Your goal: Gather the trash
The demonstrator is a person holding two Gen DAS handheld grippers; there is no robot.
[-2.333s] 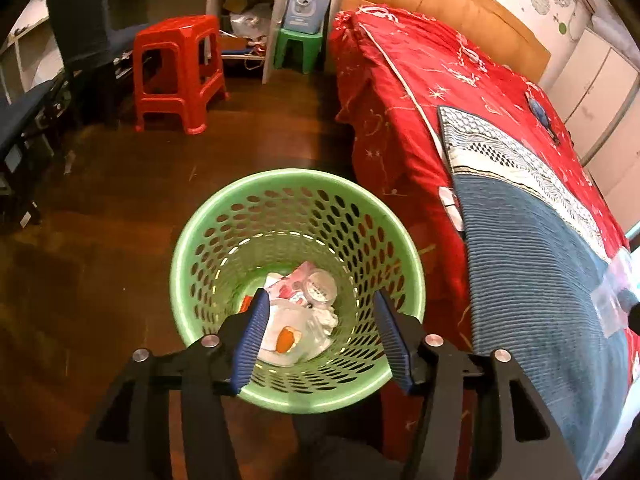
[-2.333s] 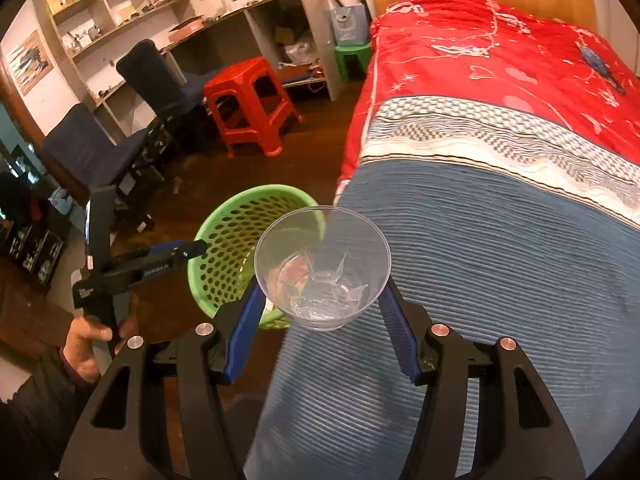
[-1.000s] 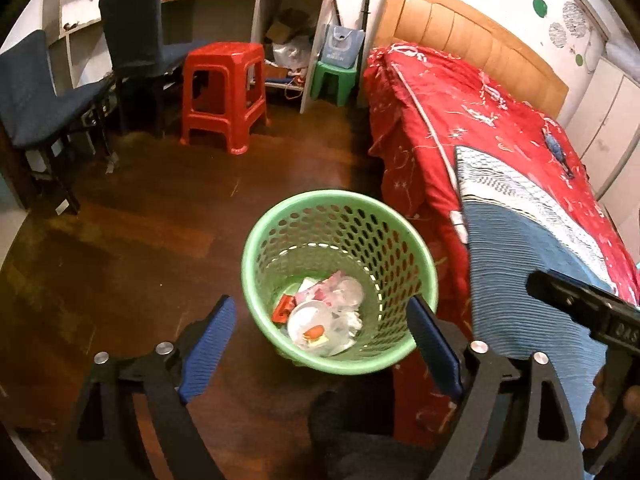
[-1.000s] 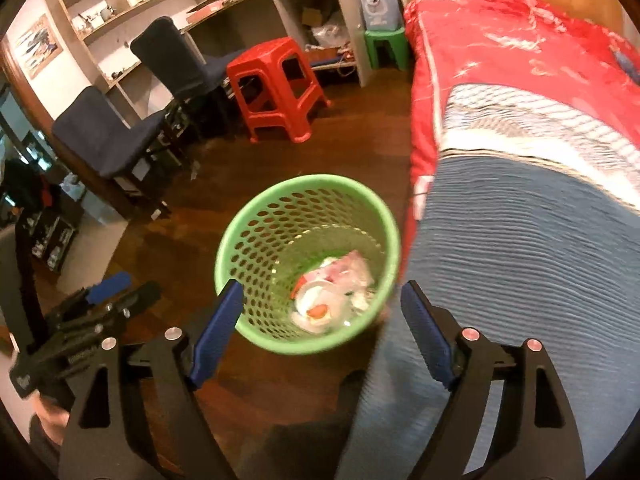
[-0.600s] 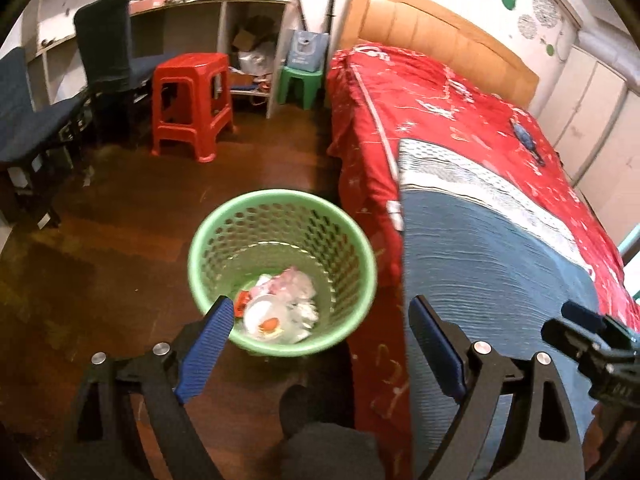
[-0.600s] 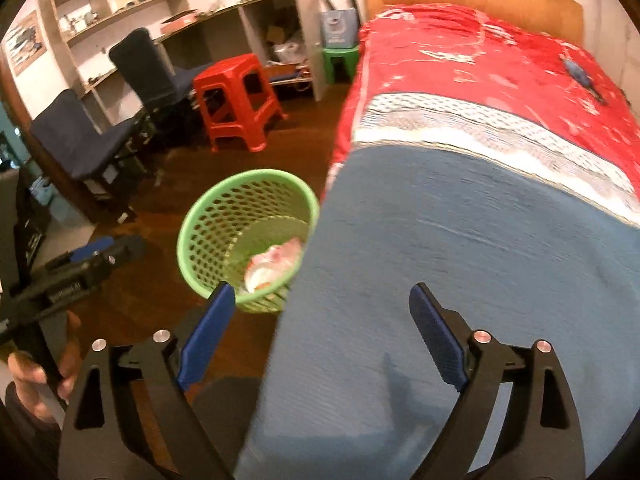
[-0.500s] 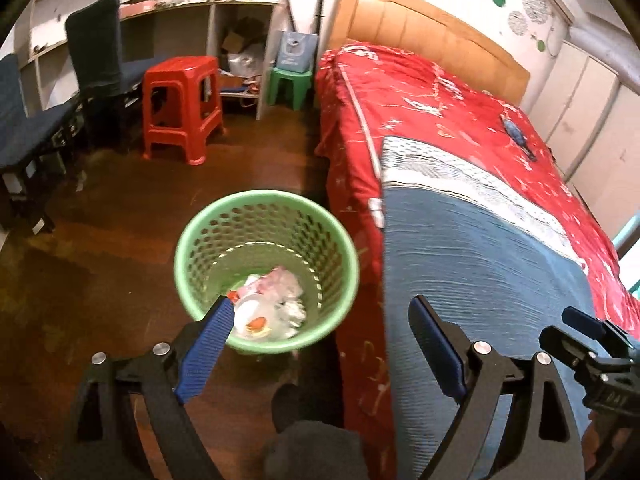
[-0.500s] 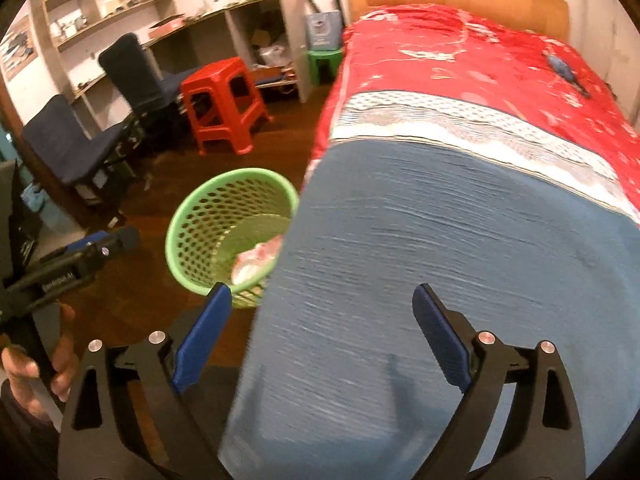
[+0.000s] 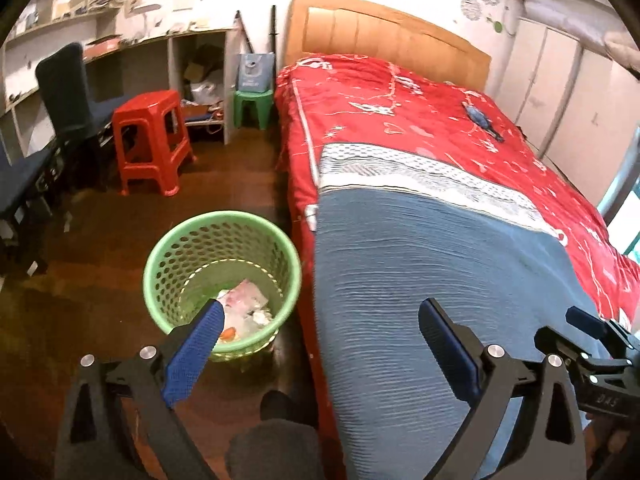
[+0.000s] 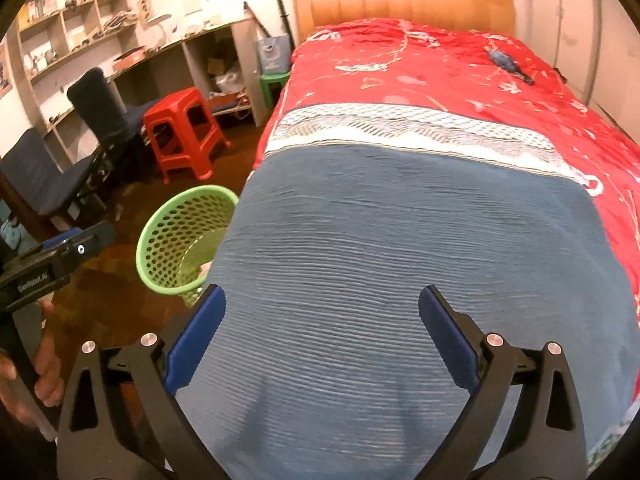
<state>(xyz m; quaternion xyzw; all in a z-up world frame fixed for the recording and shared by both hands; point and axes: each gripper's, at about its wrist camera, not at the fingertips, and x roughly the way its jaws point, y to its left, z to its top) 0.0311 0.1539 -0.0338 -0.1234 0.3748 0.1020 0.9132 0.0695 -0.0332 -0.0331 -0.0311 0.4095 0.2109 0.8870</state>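
Now both my tools, left tool (image 9: 318, 346) and right tool (image 10: 320, 330), are opening empty beside the basket (image 9: 160, 248); its trash (image 9: 244, 304) (light, crushable) wants a gentle edge pinch.

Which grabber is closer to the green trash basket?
Left. The left gripper hangs by the green basket, one finger overlapping its rim in that view. The right gripper is over the blue blanket, off to the basket's side.

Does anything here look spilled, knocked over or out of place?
Nothing much. The green basket stands upright on the floor beside the bed, with the trash inside it and none spilled around it. The one stray thing is a small dark blue object on the red cover; I can't tell what it is.
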